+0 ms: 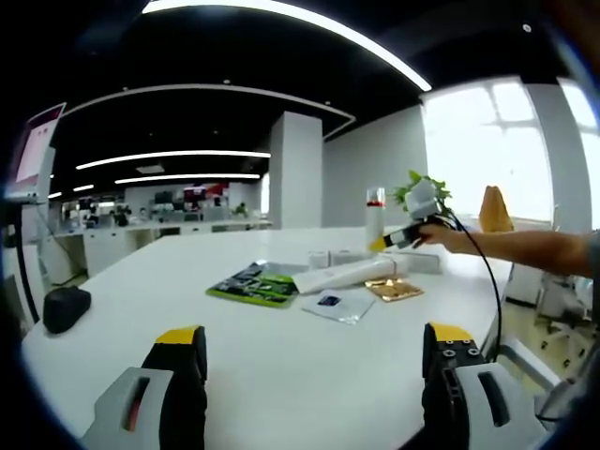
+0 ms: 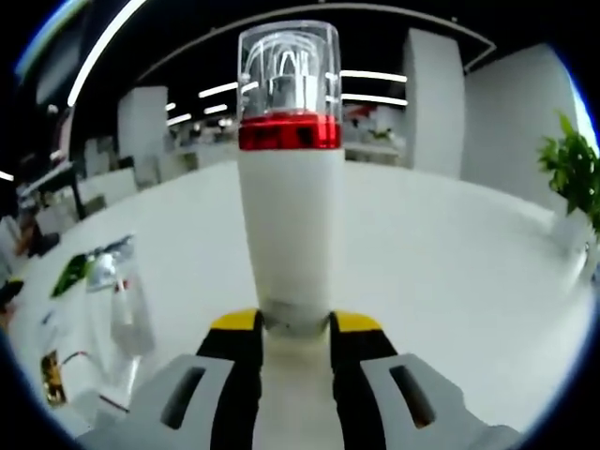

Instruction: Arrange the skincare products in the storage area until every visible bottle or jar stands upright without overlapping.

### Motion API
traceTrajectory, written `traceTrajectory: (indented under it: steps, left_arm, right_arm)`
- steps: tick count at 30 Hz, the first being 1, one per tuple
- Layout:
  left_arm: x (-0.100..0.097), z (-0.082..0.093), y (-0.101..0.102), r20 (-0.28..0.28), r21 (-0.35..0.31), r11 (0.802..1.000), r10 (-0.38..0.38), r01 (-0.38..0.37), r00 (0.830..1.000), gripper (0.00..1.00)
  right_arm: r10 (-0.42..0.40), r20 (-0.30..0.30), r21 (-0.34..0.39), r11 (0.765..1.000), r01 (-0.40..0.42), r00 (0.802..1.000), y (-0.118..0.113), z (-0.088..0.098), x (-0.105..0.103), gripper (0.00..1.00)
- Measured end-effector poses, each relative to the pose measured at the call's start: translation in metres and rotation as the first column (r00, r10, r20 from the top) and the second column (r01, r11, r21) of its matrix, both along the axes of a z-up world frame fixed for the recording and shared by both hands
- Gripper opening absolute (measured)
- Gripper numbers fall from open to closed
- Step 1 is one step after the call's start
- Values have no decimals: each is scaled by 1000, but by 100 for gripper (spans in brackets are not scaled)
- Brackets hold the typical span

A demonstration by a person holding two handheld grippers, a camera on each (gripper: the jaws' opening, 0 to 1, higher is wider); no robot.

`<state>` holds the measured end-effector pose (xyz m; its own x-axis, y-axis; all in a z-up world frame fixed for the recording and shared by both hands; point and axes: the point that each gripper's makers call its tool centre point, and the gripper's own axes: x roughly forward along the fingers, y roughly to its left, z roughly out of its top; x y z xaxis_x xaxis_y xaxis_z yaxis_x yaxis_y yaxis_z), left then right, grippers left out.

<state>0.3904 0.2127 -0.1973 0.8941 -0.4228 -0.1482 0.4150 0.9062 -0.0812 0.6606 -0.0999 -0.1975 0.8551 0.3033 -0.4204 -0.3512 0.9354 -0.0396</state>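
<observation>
Jaws of the right gripper are clamping the base of an upright white red-banded pump bottle above the table, beside the lying white tube, while the left gripper is hanging spread.

No legible text, brand, number or sign was found; the white bottle with red band bore no readable label, and printing on the green packet was too small to read
</observation>
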Motion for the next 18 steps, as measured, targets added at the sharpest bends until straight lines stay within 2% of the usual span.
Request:
traceTrajectory:
  steps: [18]
  left_arm:
    - [1, 1, 1, 5, -1, 1000, 2, -2, 1000, 98]
  right_arm:
    - [-80, 18, 21, 997, 79, 997, 7, -2, 9, 26]
